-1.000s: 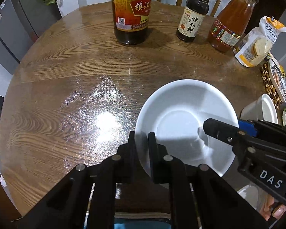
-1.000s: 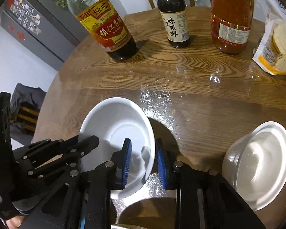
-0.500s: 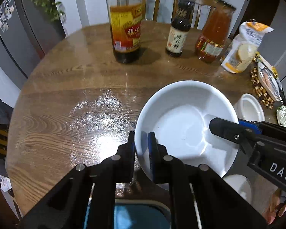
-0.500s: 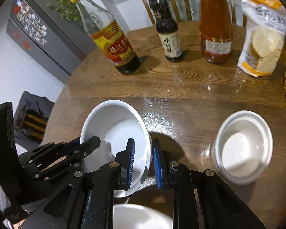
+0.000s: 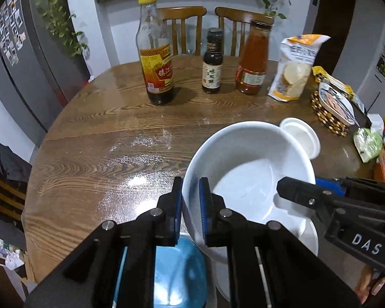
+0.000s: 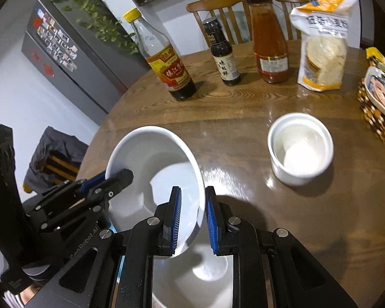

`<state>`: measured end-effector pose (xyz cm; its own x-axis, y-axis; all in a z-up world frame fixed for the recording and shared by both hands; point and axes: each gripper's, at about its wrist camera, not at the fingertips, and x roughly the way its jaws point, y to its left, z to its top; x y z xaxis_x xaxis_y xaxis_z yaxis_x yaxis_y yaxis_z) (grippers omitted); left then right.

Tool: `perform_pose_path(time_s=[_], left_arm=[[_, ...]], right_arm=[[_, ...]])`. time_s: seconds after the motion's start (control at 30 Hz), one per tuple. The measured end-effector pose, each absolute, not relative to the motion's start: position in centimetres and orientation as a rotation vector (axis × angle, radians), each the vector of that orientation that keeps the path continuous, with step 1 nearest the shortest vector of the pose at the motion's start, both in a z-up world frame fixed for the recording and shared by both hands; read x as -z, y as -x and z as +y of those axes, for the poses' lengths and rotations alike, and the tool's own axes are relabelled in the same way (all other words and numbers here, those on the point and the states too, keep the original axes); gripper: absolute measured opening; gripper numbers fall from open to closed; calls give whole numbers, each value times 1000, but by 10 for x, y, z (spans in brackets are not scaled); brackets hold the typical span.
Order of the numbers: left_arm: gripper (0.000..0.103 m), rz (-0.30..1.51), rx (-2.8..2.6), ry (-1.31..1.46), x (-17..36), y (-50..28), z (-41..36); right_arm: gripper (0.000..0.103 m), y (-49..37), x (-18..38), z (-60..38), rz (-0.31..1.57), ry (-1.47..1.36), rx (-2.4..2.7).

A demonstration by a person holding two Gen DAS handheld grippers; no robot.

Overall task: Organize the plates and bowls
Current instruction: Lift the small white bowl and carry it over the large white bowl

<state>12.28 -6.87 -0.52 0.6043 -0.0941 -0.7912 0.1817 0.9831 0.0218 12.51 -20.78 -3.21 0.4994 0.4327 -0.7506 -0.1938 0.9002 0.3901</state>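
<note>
A large white bowl [image 5: 246,179] is held tilted above the round wooden table [image 5: 102,148] by both grippers. My left gripper [image 5: 191,205] is shut on its left rim. My right gripper [image 6: 192,220] is shut on its right rim, and the bowl shows there too [image 6: 154,169]. Under the bowl lie a white plate [image 6: 200,277] and a blue dish [image 5: 179,274], both partly hidden. A small white bowl [image 6: 300,146] stands on the table to the right.
At the back stand a vinegar bottle [image 5: 156,61], a small dark sauce bottle [image 5: 212,64], a red sauce jar [image 5: 252,61] and a snack bag [image 5: 295,69]. A woven basket with packets [image 5: 331,107] sits at the right edge. Chairs stand behind the table.
Both grippers have lifted the large white bowl off the table and drawn it back toward the near edge, over the white plate. The small bowl stayed put.
</note>
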Motion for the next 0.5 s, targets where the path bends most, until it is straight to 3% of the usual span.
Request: perform_pose_path(time_s=[0.5], left_arm=[[12,894,188,-162,10,-74,-93]], right_arm=[[22,-74,37,-232,974,-289,-362]])
